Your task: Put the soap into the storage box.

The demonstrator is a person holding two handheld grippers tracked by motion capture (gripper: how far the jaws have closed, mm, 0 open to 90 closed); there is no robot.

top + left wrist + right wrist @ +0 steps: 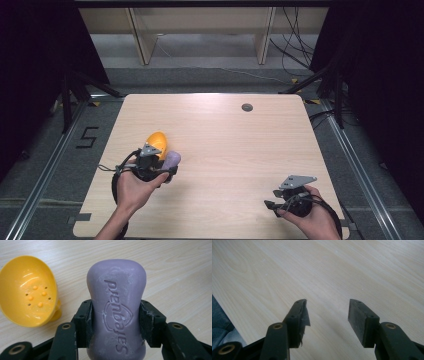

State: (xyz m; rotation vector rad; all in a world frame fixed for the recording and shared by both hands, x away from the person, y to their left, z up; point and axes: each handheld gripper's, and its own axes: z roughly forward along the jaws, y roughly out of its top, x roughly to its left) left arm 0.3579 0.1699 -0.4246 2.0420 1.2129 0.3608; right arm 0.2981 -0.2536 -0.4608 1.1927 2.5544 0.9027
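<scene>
Soap bars: one, purple soap bar (116, 312), near left of table (225, 145), just right of dish.
Soap dishes: one yellow soap dish (27, 291), empty.
Left gripper (116, 323): clamped on the bar.
Right gripper (328, 320): jaws wide, empty, near right.

Soap (117, 315) right of dish (27, 290)
</scene>
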